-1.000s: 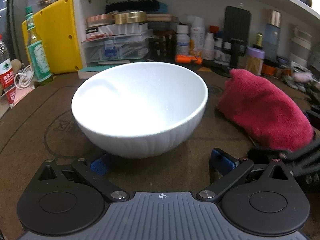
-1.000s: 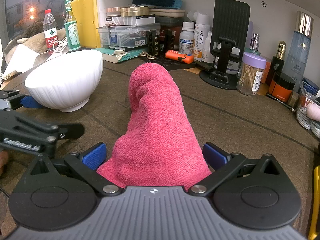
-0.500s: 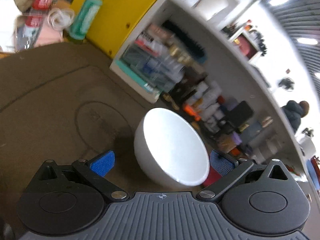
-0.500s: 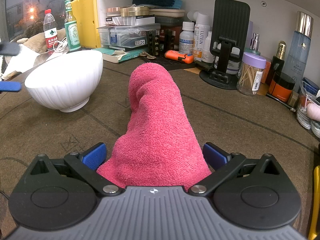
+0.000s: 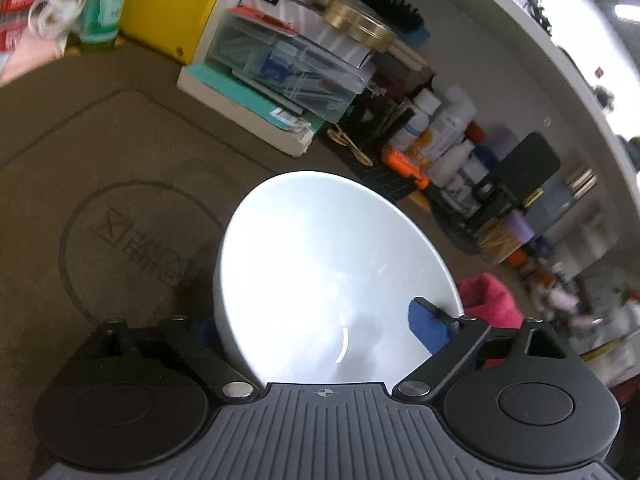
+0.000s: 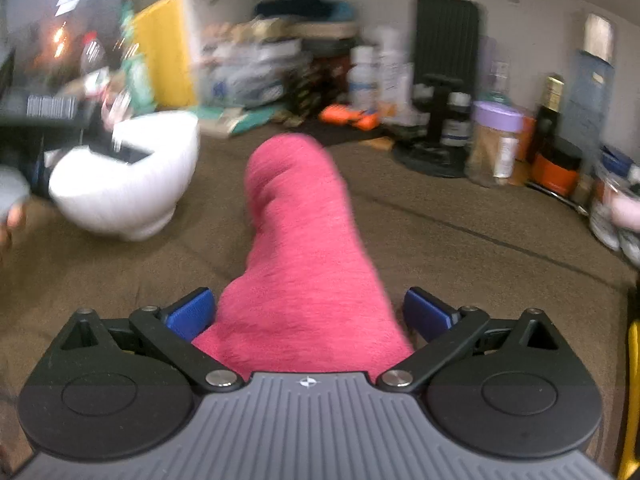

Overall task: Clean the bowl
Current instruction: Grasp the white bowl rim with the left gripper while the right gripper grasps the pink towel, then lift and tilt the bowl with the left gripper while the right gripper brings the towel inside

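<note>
The biggest change is in the left wrist view: a second ago the white bowl sat level across the middle of the frame with both blue pads well outside it; now the whole scene is rolled, the shelf runs diagonally from upper left to right edge, and the bowl fills the lower centre. The left tool has straddled the bowl's wall, with one blue pad inside the cavity at lower right and the other just outside the wall at lower left, mostly hidden. Its jaws are closing with the rim between them; whether the pads press yet cannot be told, so the grip looks begun, not settled. In the right wrist view the bowl at middle left appears tipped, its mouth turned toward the left edge, which suggests it is being steadied for wiping.

That view, sharp half a second ago, is now blurred. The pink cloth runs up the centre of the frame from between the pads of the right tool, which stand wide on either side of it; a firm hold is not evident. The cloth lies on the brown bench, right of the bowl and apart from it
</note>
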`<action>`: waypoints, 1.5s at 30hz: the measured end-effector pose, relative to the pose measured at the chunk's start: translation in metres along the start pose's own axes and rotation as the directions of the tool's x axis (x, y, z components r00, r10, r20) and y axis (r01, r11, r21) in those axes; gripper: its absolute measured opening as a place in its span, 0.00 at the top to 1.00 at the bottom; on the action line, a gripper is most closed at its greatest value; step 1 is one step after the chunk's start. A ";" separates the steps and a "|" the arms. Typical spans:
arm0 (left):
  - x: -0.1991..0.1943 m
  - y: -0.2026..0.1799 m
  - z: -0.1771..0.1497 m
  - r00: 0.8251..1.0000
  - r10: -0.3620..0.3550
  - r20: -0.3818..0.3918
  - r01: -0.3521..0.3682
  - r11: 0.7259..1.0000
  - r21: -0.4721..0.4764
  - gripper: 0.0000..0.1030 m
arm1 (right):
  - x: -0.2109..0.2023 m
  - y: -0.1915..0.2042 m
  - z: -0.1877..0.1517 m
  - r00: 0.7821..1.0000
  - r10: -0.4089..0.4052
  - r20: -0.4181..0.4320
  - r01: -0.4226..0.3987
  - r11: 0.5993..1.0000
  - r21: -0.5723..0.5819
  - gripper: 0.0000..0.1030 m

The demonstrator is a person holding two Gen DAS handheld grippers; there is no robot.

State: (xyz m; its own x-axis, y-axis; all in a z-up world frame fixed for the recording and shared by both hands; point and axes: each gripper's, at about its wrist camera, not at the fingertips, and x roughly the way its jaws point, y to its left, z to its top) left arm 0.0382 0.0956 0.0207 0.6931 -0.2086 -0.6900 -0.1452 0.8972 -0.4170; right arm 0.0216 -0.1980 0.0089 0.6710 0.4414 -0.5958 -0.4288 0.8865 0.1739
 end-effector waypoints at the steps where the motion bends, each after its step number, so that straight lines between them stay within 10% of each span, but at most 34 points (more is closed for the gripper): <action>1: 0.001 -0.001 0.003 1.000 0.001 -0.007 -0.001 1.000 0.005 0.47 | -0.004 -0.004 0.001 1.000 0.013 0.022 -0.013 1.000 0.003 0.02; 5: 0.004 0.006 0.007 0.998 -0.053 -0.047 0.052 0.999 -0.016 0.81 | 0.001 -0.007 0.004 1.000 0.017 -0.016 -0.017 1.000 -0.020 0.14; 9: -0.009 -0.015 -0.011 0.999 -0.013 0.037 0.008 0.990 0.138 0.82 | -0.001 0.002 0.003 1.000 -0.010 -0.006 0.010 0.996 -0.092 0.67; 14: -0.027 -0.051 -0.047 0.980 0.069 0.188 -0.138 0.913 0.384 0.83 | -0.023 0.021 -0.011 0.981 -0.114 0.154 0.152 0.954 -0.259 0.77; 19: -0.028 -0.099 -0.101 0.910 0.162 0.381 -0.376 0.709 0.597 0.80 | -0.065 0.058 -0.048 0.886 -0.216 0.410 0.420 0.749 -0.513 0.77; 24: -0.028 -0.102 -0.103 0.911 0.158 0.380 -0.371 0.718 0.589 0.79 | -0.078 0.080 -0.087 0.866 -0.223 0.447 0.489 0.559 -0.670 0.77; 32: -0.021 -0.111 -0.122 0.896 0.213 0.390 -0.427 0.658 0.620 0.69 | -0.073 0.084 -0.085 0.847 -0.179 0.501 0.528 0.393 -0.753 0.75; 39: -0.022 -0.099 -0.115 0.917 0.193 0.350 -0.373 0.726 0.578 0.64 | -0.043 0.083 -0.078 0.818 -0.073 0.570 0.575 0.083 -0.814 0.75; 42: -0.023 -0.096 -0.114 0.922 0.179 0.344 -0.357 0.738 0.573 0.64 | -0.026 0.086 -0.086 0.826 -0.077 0.558 0.557 -0.038 -0.830 0.75; 45: -0.023 -0.095 -0.118 0.920 0.170 0.352 -0.357 0.733 0.579 0.65 | -0.017 0.081 -0.099 0.881 -0.108 0.461 0.453 -0.094 -0.887 0.75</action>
State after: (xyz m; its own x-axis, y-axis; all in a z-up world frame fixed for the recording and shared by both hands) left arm -0.0472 -0.0309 0.0072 0.8618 0.0976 -0.4977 0.0550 0.9576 0.2830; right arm -0.0846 -0.1470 -0.0441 0.9161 0.3573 -0.1817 -0.1922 -0.0062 -0.9813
